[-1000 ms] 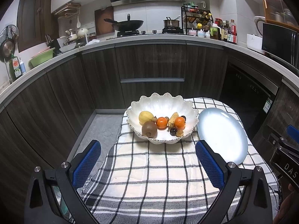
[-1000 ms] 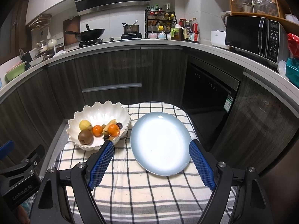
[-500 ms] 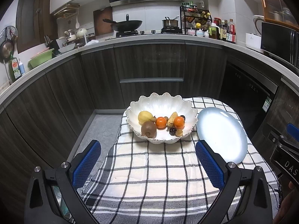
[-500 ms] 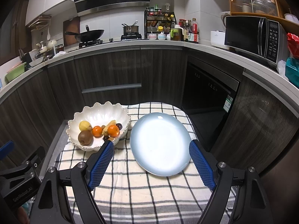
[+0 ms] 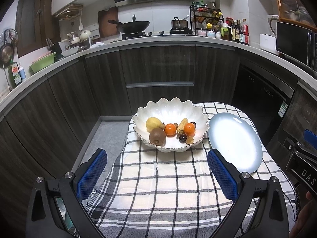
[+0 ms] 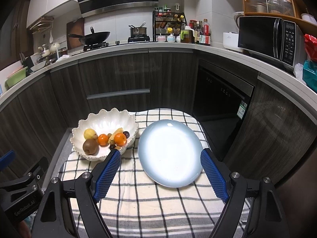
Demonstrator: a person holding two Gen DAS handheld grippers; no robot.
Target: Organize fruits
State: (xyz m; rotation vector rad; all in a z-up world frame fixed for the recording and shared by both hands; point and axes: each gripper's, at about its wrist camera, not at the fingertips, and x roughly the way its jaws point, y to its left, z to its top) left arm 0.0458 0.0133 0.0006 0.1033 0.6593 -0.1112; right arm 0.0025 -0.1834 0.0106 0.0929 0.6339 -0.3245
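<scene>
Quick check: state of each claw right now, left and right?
Left claw: open, holding nothing, above the checked cloth short of the fruit bowl.
Right claw: open, holding nothing, with the blue plate seen between its fingers.

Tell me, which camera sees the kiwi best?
The left wrist view. There the kiwi sits near the middle, large and unblocked, at the front of the bowl. The right wrist view shows it too, but smaller and off to the left.

Each black tool [image 5: 156, 170] has blue mesh-textured pads [image 5: 90, 175] and silver screws.
</scene>
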